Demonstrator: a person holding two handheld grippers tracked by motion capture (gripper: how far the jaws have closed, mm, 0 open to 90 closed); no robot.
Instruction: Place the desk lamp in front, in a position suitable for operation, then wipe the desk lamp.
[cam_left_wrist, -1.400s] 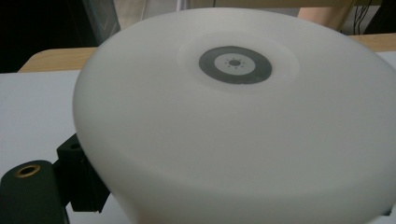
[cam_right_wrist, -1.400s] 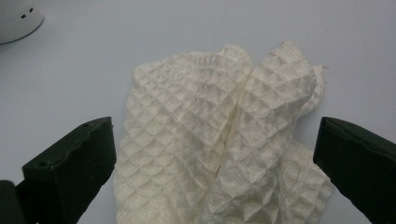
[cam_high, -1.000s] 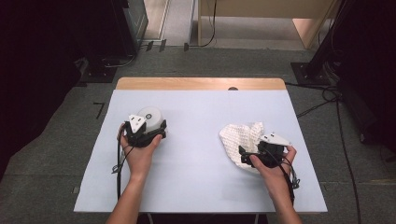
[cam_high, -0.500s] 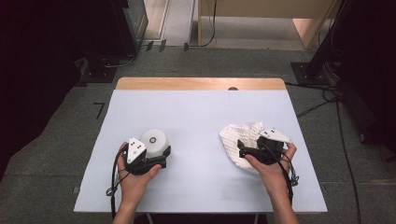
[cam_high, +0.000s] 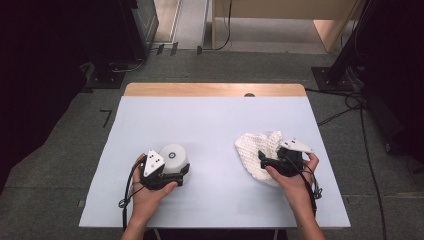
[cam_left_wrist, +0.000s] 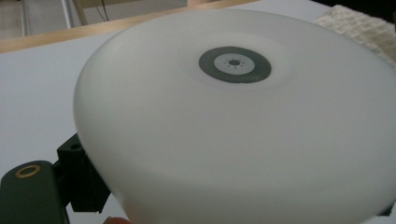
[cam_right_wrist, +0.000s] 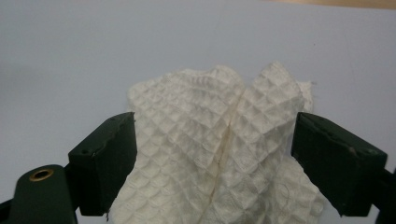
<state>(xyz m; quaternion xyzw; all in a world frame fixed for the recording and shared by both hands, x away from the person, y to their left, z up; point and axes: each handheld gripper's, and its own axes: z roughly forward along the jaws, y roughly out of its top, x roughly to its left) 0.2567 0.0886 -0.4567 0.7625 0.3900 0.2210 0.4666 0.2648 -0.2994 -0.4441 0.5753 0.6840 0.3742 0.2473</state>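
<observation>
Here we are over the pale blue bench (cam_high: 215, 125), and both hands are busy. Down at about 7 o'clock on the bench top, the left hand-held gripper (cam_high: 172, 172) carries a white round dish (cam_high: 174, 157), turned bottom-up so its dark ring mark faces the camera. In the left gripper view that white round dish (cam_left_wrist: 233, 126) bulges right over the lens, a black jaw tucked under its rim at 8 o'clock; the dish hides how the jaws stand, so whether they pinch it I cannot tell. Across at 4 o'clock on the bench, the right hand-held gripper (cam_high: 265, 161) points toward 9 o'clock, right into the white waffle cloth (cam_high: 255, 150), which lies crumpled on the bench surface, well apart from the dish. The person's right hand (cam_high: 292, 177) wraps the gripper body just behind it. Switch to the right gripper view: the white waffle cloth (cam_right_wrist: 215, 154) is bunched in 2 folds between the 2 black jaws, and the right hand-held gripper (cam_right_wrist: 212, 163) stands fairly wide, its jaws just now closing in on the fabric. The left jaw touches the cloth's edge at 8 o'clock, the right jaw brushes it at 3 o'clock, yet the weave looks unsqeezed, with no firm pinch. A wooden strip (cam_high: 215, 90) edges the bench at 12 o'clock.
</observation>
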